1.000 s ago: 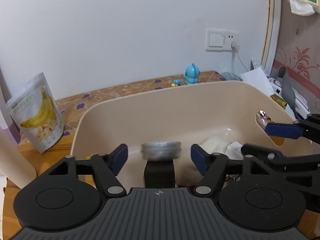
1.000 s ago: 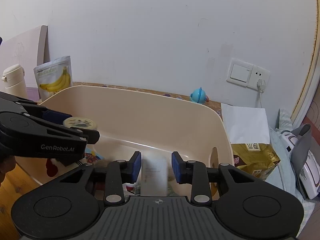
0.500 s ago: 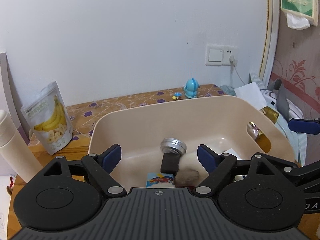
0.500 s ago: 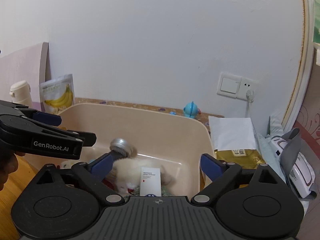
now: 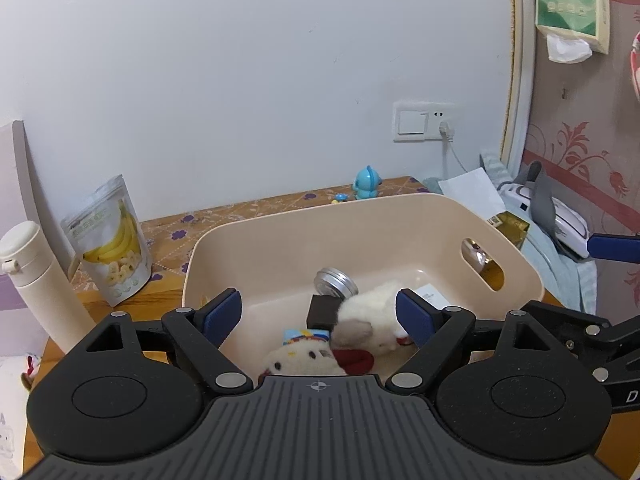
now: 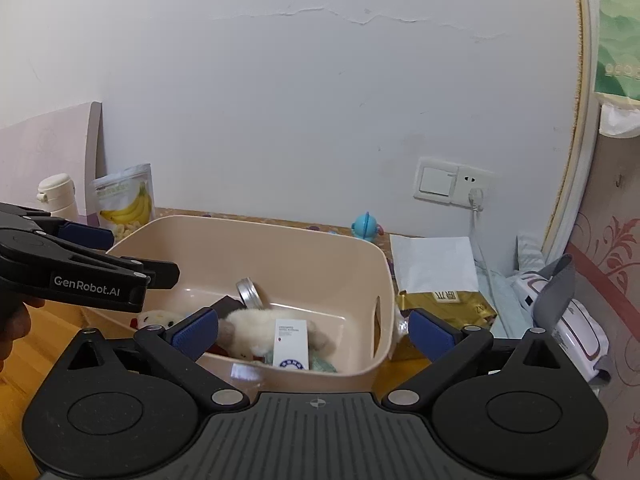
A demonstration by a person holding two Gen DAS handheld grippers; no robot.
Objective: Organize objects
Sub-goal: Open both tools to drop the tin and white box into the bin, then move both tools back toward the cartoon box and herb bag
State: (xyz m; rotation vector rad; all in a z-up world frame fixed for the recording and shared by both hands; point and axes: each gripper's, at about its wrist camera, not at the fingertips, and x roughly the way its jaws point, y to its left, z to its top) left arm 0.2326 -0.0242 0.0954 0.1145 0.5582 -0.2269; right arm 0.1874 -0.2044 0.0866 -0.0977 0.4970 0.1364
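A beige plastic bin [image 5: 516,276] [image 6: 320,248] sits on the wooden table. Inside lie a round silver tin [image 5: 335,283] [image 6: 249,293], a black box [image 5: 321,312], a white plush toy [image 5: 372,322] [image 6: 250,328], a second plush with a red part [image 5: 298,360] and a white carton [image 6: 291,343]. My left gripper [image 5: 318,318] is open and empty above the bin's near edge. My right gripper [image 6: 314,330] is open and empty, held above the bin's near right side. The left gripper's arm [image 6: 76,276] shows at the left of the right wrist view.
A banana chips pouch [image 5: 110,240] and a cream bottle [image 5: 38,280] stand left of the bin. A blue toy figure [image 5: 366,184] stands behind it. A white paper bag [image 6: 434,260], a gold packet [image 6: 444,304] and an appliance [image 6: 568,320] lie to the right.
Both grippers opened and let go: the silver tin and the white carton now lie in the bin. Both grippers pulled back and up from the bin.
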